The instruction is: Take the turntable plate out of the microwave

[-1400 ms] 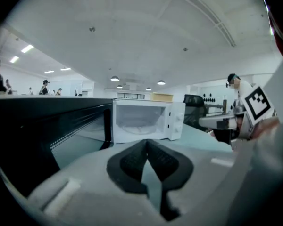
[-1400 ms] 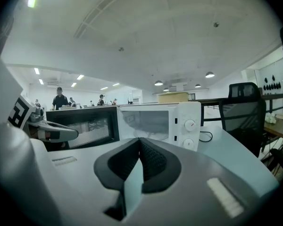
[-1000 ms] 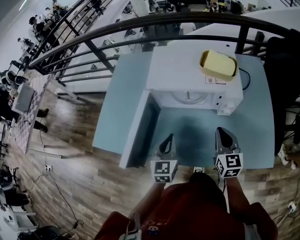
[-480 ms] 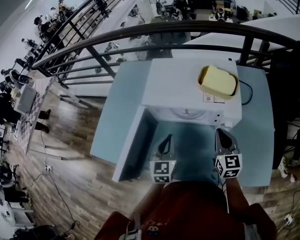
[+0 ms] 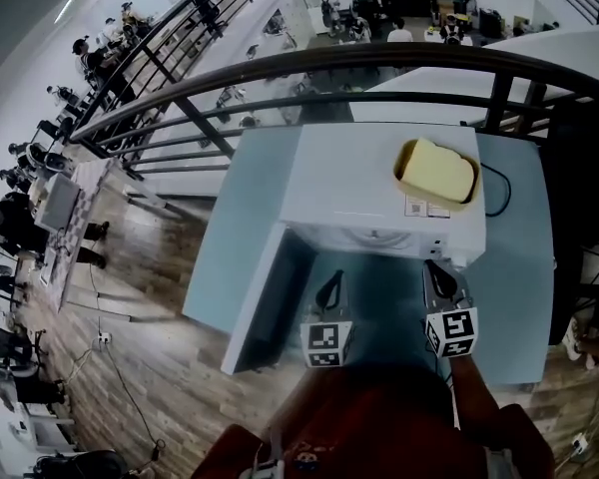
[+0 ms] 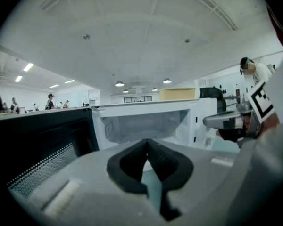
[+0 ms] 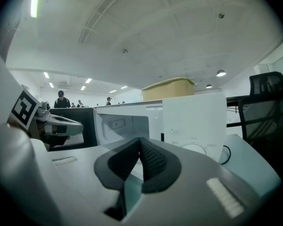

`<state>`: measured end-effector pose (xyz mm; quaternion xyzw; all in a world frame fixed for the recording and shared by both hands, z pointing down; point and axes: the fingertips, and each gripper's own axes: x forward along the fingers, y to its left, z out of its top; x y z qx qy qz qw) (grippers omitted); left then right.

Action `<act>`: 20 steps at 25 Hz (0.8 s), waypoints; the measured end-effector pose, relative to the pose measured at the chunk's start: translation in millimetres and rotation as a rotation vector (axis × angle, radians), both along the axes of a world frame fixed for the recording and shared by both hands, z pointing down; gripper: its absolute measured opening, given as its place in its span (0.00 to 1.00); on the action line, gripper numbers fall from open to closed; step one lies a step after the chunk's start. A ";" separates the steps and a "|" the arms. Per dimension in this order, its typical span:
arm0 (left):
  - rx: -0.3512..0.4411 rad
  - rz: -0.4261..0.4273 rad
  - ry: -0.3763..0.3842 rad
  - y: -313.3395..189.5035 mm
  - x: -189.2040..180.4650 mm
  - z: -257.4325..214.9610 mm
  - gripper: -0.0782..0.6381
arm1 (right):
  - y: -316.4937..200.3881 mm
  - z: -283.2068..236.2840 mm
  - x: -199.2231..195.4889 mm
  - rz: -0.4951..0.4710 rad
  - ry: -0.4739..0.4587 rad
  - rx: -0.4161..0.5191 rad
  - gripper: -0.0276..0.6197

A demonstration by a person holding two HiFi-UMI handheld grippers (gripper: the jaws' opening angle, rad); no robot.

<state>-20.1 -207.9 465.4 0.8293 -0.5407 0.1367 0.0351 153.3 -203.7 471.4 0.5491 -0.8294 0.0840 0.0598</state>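
Fingertips of the left gripper (image 5: pixel 331 277) are pressed together with nothing between them, and those of the right gripper (image 5: pixel 434 266) are closed and empty in the same way. Both grippers hover side by side, near and level, over the pale blue rectangular table (image 5: pixel 519 297), their tips pointing at the open front of the boxy white microwave oven (image 5: pixel 379 173) that stands at the table's far side. Its door with a dark mesh window (image 5: pixel 265 297) is swung out to the left, just left of the left gripper. Inside the cavity the round glass turntable plate (image 5: pixel 374 236) shows only as a pale arc on the oven floor, well apart from either gripper. The right gripper faces the white control panel with a round dial (image 7: pixel 193 121) at the oven's right. On the oven's top, toward the right, rests a shallow yellow plastic tub (image 5: pixel 436 171). Beyond the table runs a dark curved metal railing (image 5: pixel 379 58)
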 end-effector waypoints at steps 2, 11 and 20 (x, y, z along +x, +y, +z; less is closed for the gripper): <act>0.005 0.002 0.007 -6.8 -3.8 2.7 0.11 | -4.5 6.2 -8.7 -0.010 0.010 -0.007 0.05; -0.023 0.010 0.033 -23.1 -27.1 26.4 0.11 | -14.1 23.8 -46.4 -0.054 0.084 -0.037 0.05; -0.030 0.016 0.048 -29.6 -37.0 53.7 0.11 | -32.5 44.9 -70.4 -0.104 0.160 -0.002 0.05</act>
